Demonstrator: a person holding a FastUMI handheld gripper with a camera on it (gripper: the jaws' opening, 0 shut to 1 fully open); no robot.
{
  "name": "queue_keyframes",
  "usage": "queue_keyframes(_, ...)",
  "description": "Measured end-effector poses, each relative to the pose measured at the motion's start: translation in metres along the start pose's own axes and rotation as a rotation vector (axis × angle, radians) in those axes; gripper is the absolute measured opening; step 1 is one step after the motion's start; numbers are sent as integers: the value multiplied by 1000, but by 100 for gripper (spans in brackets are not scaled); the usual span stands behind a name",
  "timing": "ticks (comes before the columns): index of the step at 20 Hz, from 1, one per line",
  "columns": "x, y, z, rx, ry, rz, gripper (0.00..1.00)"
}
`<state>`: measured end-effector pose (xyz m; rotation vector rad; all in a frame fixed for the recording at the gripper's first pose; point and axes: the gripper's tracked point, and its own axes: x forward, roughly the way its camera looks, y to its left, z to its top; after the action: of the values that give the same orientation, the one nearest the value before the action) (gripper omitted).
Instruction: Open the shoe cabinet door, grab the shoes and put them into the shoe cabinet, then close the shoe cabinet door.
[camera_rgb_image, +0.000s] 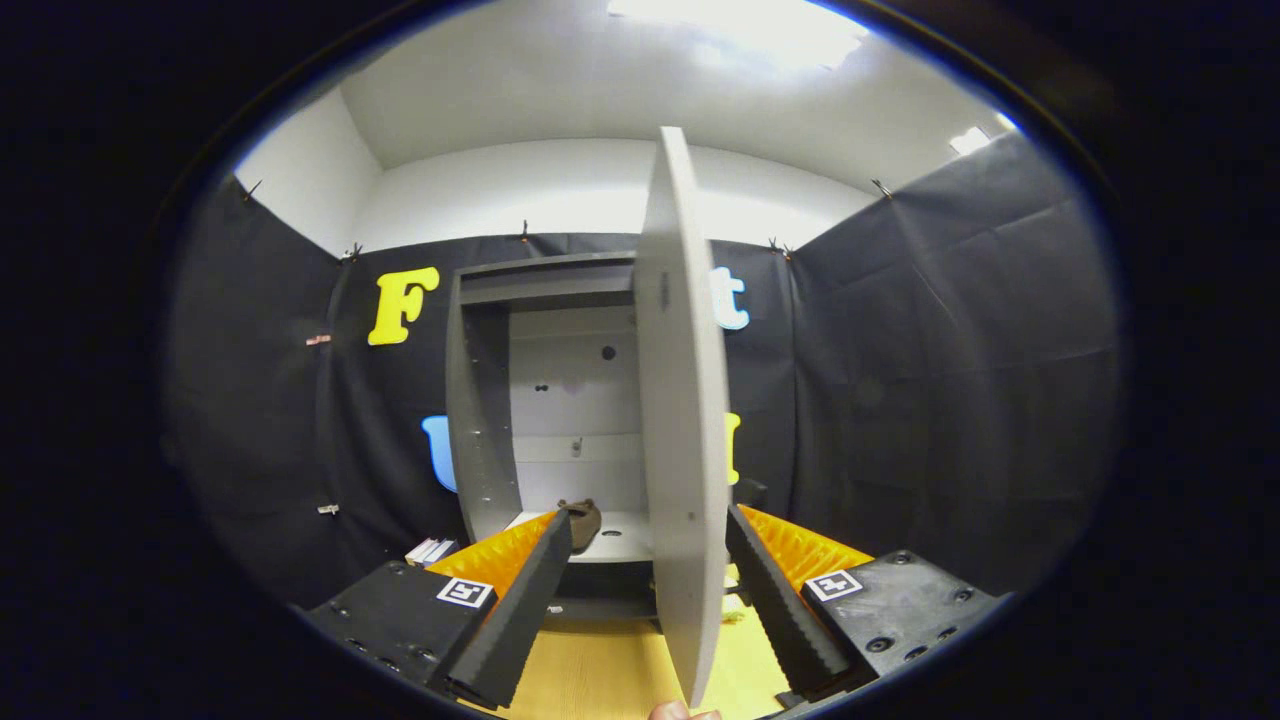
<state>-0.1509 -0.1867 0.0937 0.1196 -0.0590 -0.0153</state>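
The grey shoe cabinet (482, 400) stands ahead against the booth wall with its inside showing. Its door (685, 400) is swung out towards me and seen edge-on, standing between my fingers, close to the right finger (775, 590) and apart from the left one (520, 610). My gripper (645, 530) is open, with only the door's edge between the fingers. A brown shoe (583, 522) lies on the cabinet's bottom shelf (625, 545), just past the left fingertip.
A light wooden surface (600, 675) runs under the fingers up to the cabinet. Some small flat items (430, 550) lie by the cabinet's lower left corner. A person's fingertip (683, 712) shows below the door's bottom edge.
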Motion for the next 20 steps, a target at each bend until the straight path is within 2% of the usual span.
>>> queue_keyframes(5,22,-69,-14,37,63,-56,98)
queue_keyframes(9,48,-108,-47,76,148,-76,98)
queue_keyframes(14,71,-96,-65,107,180,-53,98)
queue_keyframes(20,71,-82,-64,38,172,-68,97)
